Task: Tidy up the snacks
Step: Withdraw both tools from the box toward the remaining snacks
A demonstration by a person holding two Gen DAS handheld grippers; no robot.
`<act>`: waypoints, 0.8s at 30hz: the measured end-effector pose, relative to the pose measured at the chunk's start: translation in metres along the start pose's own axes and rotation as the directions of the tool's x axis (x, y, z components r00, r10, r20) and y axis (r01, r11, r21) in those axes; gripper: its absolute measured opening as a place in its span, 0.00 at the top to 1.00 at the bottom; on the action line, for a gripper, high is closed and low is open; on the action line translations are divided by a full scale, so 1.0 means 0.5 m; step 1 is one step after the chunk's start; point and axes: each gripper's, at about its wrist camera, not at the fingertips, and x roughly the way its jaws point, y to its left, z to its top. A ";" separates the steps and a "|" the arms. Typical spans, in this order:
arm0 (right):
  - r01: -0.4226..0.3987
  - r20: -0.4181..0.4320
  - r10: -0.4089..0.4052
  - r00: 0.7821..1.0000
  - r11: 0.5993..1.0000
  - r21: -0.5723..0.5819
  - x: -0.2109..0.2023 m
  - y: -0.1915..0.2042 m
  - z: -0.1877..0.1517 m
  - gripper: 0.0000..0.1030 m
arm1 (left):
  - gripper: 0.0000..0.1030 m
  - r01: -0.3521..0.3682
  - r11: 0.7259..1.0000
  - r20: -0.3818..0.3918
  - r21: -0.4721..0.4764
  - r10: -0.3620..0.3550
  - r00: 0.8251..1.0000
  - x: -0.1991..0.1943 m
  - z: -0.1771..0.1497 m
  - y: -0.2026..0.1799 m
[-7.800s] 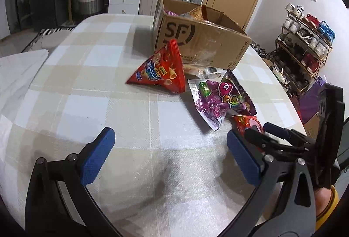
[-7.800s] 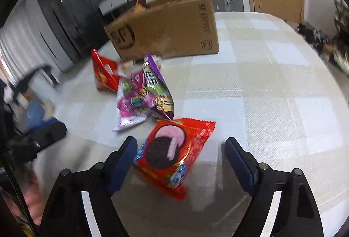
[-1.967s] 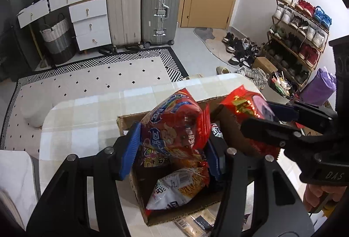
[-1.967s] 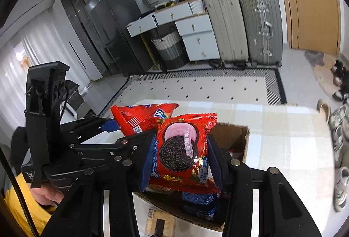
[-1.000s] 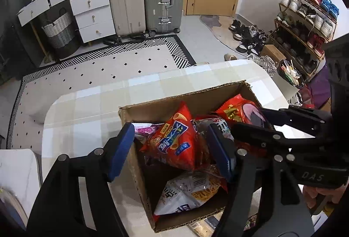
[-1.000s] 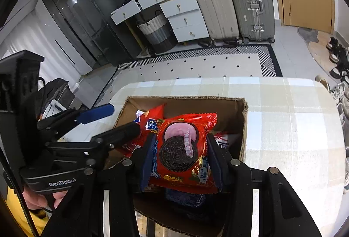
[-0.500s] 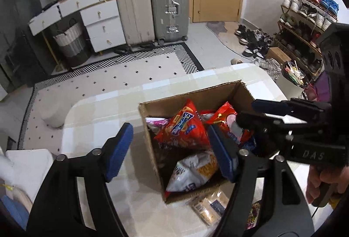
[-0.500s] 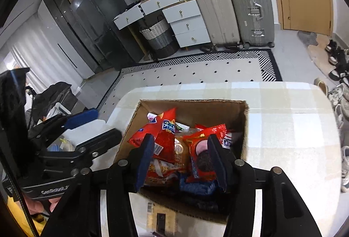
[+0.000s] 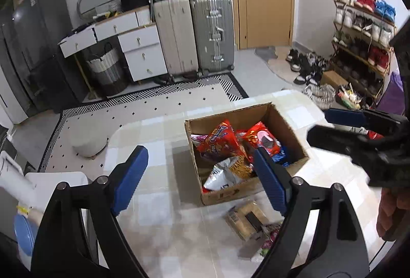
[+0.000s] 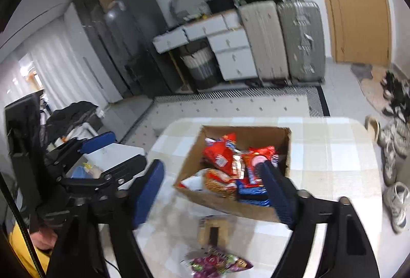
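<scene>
Left wrist view: The left tool [image 9: 198,178] is above the table [image 9: 159,203], jaws opening, nothing between them. The box [image 9: 287,129] sits near the far table edge and holds the red bag [image 9: 221,141], the cookie pack [image 9: 265,141] and a silver bag [image 9: 228,173]. A tan pack [image 9: 246,220] and a purple bag [image 9: 269,239] lie on the table just in front of the box. The right tool [image 9: 330,126] is beside the box, to its right.

Right wrist view: The right tool [image 10: 212,191] is above the box [image 10: 194,147], jaws opening and empty. The tan pack [image 10: 214,229] and purple bag [image 10: 217,262] lie below it, outside the box.

Risk: both tools work close together over one box; reaching at once for the two loose packs could make them collide or knock the box toward the far edge. Open table lies left of the box.
</scene>
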 end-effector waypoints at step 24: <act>0.007 0.265 0.035 0.964 0.988 -0.155 -0.299 0.237 -0.290 0.01 | 0.01 0.052 0.988 0.181 -0.145 -0.025 0.983 -0.447 -0.333 0.003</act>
